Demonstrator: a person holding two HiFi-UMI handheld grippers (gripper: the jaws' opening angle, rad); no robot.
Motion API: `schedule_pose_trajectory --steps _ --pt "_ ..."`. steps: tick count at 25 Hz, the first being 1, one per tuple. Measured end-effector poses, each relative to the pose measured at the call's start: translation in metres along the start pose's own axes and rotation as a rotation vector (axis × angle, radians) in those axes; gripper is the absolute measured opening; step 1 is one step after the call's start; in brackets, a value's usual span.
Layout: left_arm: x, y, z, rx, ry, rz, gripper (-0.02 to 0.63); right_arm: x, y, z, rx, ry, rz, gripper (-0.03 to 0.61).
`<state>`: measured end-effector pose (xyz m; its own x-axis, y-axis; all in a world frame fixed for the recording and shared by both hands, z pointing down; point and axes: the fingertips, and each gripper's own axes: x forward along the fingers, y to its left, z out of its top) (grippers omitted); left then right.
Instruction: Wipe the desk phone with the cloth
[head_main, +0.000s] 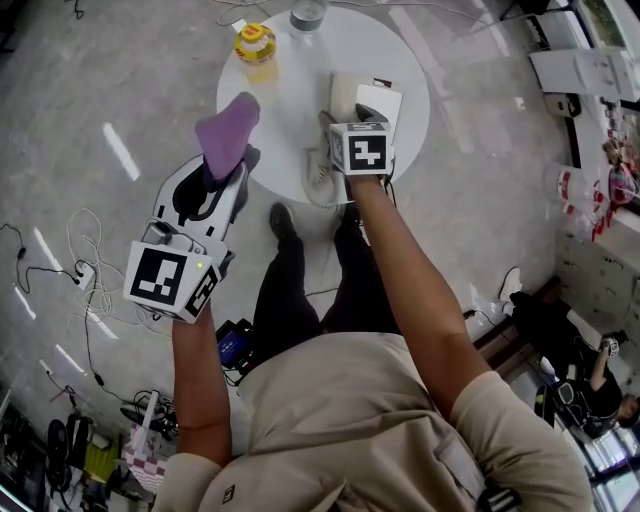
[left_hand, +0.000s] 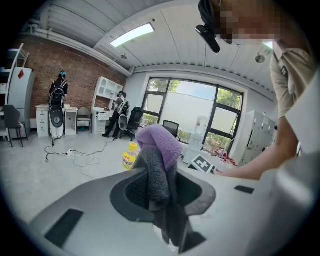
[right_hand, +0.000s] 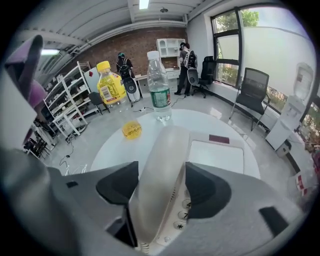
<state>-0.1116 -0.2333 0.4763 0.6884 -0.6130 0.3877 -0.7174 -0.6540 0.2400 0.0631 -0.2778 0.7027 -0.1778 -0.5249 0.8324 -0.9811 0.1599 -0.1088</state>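
The white desk phone sits on the round white table. Its handset lies on the base, over the keypad, between the jaws of my right gripper. The jaws stand wide on either side of it without pressing it. In the head view the marker cube hides my right gripper. My left gripper is shut on the cloth, purple on one side and grey on the other, which bunches above the jaws. It hangs over the table's left edge, left of the phone, with the cloth in the air.
A yellow bottle and a clear water bottle stand at the table's far side. The phone's coiled cord lies at the near edge. Cables and a power strip lie on the floor to the left. People stand far off.
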Motion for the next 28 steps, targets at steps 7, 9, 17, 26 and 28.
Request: schedule_pose_trajectory --steps 7,9,17,26,28 --pt "0.01 0.001 -0.012 -0.011 0.013 0.0 0.092 0.005 0.0 -0.005 0.109 -0.019 -0.024 0.242" --pt "0.013 0.002 -0.015 -0.009 -0.002 -0.008 0.092 0.005 -0.002 -0.006 0.149 -0.013 -0.014 0.233" --pt "0.024 0.001 -0.023 -0.018 0.006 -0.024 0.092 -0.002 -0.002 -0.006 0.346 -0.052 0.162 0.215" --pt "0.046 -0.002 -0.032 -0.053 0.029 -0.067 0.091 -0.03 0.016 0.015 0.723 -0.172 0.634 0.213" --pt "0.052 -0.006 -0.032 -0.068 0.033 -0.086 0.092 -0.04 0.017 0.018 0.768 -0.183 0.712 0.212"
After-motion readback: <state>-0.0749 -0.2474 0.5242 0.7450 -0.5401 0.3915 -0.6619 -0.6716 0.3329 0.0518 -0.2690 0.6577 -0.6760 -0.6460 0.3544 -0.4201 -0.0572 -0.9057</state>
